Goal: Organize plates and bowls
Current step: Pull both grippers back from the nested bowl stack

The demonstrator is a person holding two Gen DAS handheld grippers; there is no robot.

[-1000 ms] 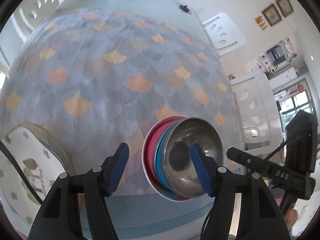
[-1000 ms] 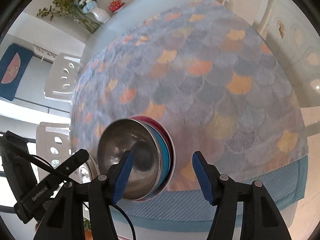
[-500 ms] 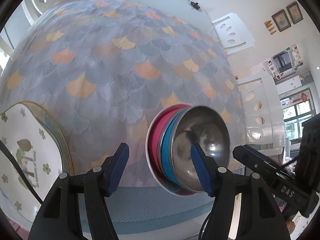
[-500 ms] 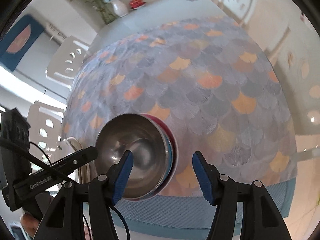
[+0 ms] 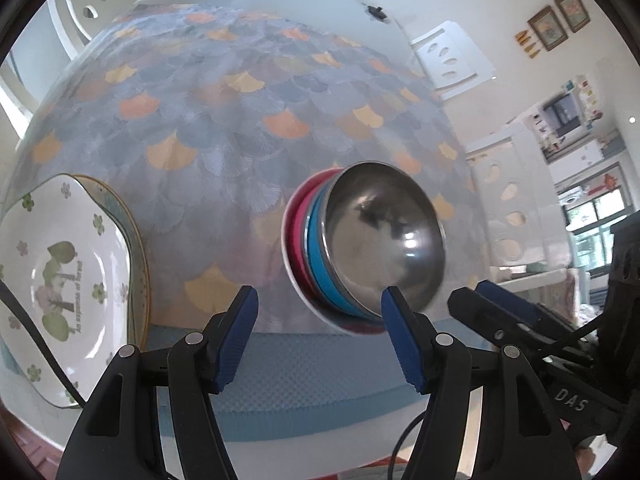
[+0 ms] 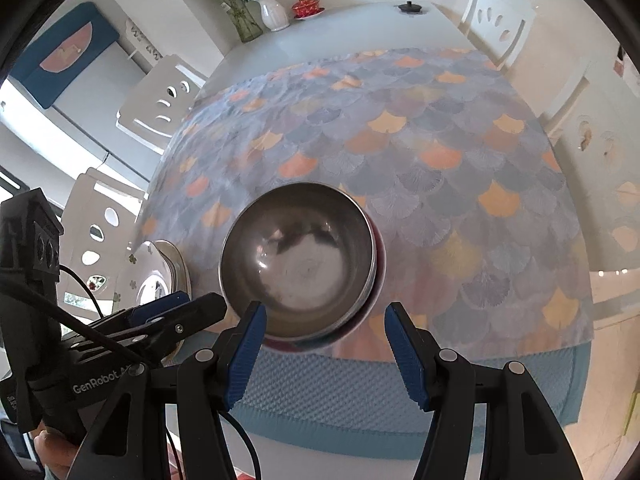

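A steel bowl (image 5: 384, 240) tops a stack on a blue bowl (image 5: 316, 252) and a pink bowl (image 5: 298, 224), near the table's front edge. The same steel bowl (image 6: 298, 260) fills the middle of the right wrist view. A white floral plate (image 5: 60, 280) lies on a gold-rimmed plate at the left; these plates (image 6: 160, 276) show left of the bowls. My left gripper (image 5: 320, 320) hovers open, just in front of the bowls, nothing between its fingers. My right gripper (image 6: 324, 344) is open too, above the stack's near side, holding nothing.
A fan-patterned cloth (image 5: 240, 120) covers the table over a blue mat (image 6: 340, 392). White chairs (image 6: 160, 108) stand around. At the far end are a vase of flowers (image 6: 272, 12), a red lidded cup (image 6: 306, 6) and a small black object (image 6: 408, 7).
Both views shifted: the plates came further into the left view. The right view rolled, and the bowl stack now sits more centred between its fingers. Both jaws kept their width.
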